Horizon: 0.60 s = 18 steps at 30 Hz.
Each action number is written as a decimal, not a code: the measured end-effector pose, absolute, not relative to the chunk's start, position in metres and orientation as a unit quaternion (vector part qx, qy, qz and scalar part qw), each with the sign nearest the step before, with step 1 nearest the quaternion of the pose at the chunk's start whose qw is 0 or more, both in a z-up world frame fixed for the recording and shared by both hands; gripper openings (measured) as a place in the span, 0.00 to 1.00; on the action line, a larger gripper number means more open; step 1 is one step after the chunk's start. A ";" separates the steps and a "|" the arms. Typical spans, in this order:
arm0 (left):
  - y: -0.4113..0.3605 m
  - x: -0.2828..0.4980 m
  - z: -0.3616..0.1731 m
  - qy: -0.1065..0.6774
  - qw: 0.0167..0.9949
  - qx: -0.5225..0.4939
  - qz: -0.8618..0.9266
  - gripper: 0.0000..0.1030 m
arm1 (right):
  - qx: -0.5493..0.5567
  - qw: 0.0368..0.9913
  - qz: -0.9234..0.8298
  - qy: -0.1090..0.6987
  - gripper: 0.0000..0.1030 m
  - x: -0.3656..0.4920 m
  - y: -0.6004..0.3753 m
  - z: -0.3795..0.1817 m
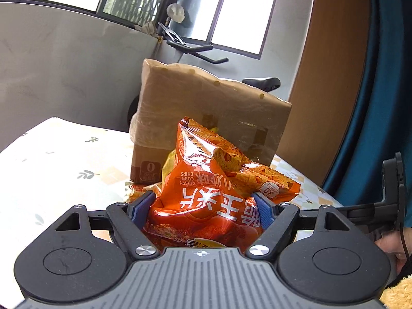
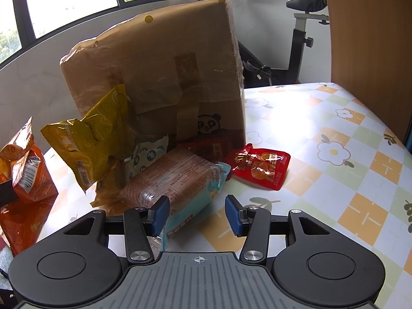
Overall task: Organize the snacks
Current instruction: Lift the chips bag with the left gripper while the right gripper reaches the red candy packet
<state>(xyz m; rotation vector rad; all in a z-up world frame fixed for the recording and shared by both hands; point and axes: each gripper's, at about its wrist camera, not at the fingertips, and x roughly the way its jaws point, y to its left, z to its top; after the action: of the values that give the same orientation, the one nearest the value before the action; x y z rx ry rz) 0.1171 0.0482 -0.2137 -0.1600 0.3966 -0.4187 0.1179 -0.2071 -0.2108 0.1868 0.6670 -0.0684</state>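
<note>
the orange corn chips bag [image 1: 206, 200] is pinched between the pads of the left tool [image 1: 203, 208], just before the taped cardboard box [image 1: 206, 118]. the right tool [image 2: 197, 213] is spread wide, empty, by the noodle packet [image 2: 175, 180] on the table [image 2: 334, 180]. light pressure is advised, so the chips are not crushed.
</note>
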 end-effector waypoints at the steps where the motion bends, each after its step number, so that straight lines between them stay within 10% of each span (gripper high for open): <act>1: 0.051 0.117 -0.213 0.192 0.958 -0.086 -0.198 0.80 | 0.092 0.940 -0.034 0.327 0.44 0.118 -0.207 -0.211; 18: 0.098 0.140 -0.215 0.211 0.959 -0.179 -0.060 0.80 | 0.066 0.948 -0.061 0.305 0.43 0.127 -0.233 -0.202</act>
<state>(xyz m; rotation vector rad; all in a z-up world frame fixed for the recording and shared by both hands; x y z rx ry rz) 0.1402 0.0979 -0.2152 -0.3639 0.4288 -0.1213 0.1267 -0.2329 -0.2021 0.1350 0.6205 -0.1233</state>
